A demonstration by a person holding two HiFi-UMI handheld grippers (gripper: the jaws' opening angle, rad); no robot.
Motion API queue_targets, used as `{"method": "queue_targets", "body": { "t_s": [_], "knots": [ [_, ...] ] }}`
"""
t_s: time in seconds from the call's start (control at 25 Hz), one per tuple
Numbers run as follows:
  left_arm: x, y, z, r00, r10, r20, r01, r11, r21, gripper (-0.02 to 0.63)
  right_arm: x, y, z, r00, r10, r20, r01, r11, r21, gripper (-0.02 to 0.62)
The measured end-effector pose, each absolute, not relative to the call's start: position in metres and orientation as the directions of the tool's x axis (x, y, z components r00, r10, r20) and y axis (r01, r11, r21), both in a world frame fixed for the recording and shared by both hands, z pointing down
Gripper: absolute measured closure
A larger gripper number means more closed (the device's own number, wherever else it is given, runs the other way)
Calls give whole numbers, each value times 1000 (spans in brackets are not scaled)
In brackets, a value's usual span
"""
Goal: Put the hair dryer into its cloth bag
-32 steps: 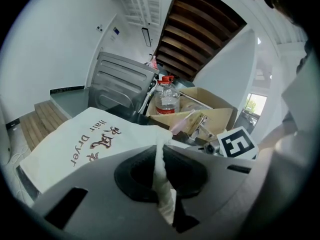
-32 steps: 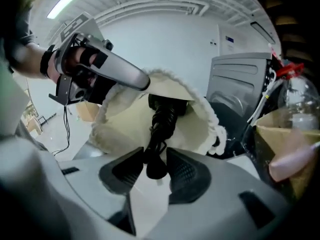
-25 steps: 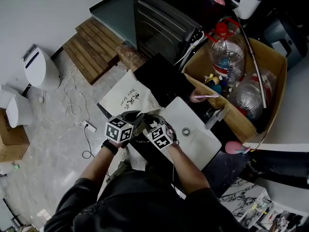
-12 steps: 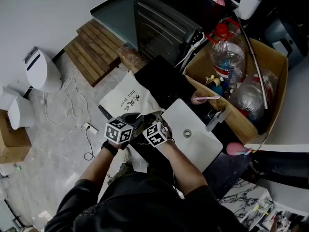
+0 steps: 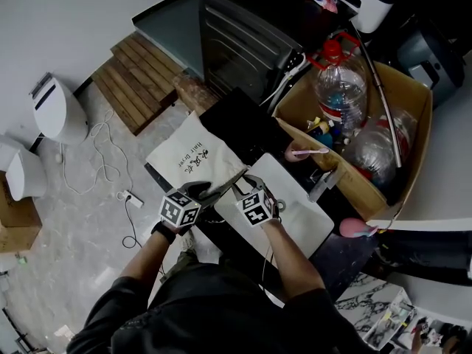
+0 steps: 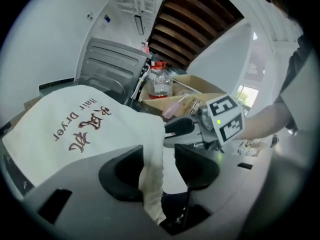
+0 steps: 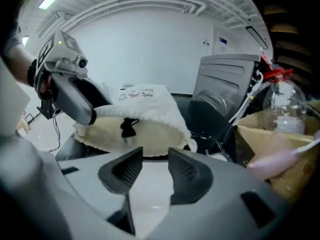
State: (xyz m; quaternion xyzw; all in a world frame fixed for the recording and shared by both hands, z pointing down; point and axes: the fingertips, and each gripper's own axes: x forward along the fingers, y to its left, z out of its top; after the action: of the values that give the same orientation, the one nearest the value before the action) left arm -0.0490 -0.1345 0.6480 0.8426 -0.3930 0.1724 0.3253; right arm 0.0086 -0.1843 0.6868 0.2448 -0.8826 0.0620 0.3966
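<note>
Both arms reach fwd from the body, elbows bent, forearms close side by side. Both grippers tip down and away from the person.

L gripper sits at the near end of the cloth bag. Its fingers have just been opening and now stand wide. The bag's rim hangs down btwn them. The cloth leans on one finger and is clear of the other, so no squeeze.

R gripper is just beside the L one, over the white board. Its fingers have opened a bit more too. They are apart w/ nothing btwn them. In the right gripper view they point at the bag's open mouth, which shows a cream inside and a small black cord knot. The L gripper is at the mouth's far side there.

The bag is white w/ "Hair Dryer" on it. It lies flat on the black bench, at the edge next to the floor, w/ its mouth toward the person. A cardboard box w/ a big clear bottle stands well apart, on the person's right.
</note>
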Motion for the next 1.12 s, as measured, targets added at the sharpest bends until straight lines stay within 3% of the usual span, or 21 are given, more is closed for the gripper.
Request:
{"method": "queue_targets", "body": {
  "t_s": [0.16, 0.52, 0.88, 1.12],
  "knots": [
    [-43, -128, 661, 624, -528, 576, -772, -531, 350, 362, 31, -206, 681, -518, -439, 734, -573, 815, 83, 440],
    [-59, -132, 630, 598, -614, 516, -798, -515, 313, 374, 31, -211, 647, -560, -497, 663, -610, 789, 77, 440],
    [-137, -139, 556, 426, -820, 382, -904, -367, 220, 428, 35, -208, 569, -623, -600, 502, -660, 748, 76, 440],
    [-197, -129, 495, 250, -936, 247, -966, -223, 132, 529, 51, -202, 491, -623, -722, 301, -729, 675, 114, 447]
  ]
}}
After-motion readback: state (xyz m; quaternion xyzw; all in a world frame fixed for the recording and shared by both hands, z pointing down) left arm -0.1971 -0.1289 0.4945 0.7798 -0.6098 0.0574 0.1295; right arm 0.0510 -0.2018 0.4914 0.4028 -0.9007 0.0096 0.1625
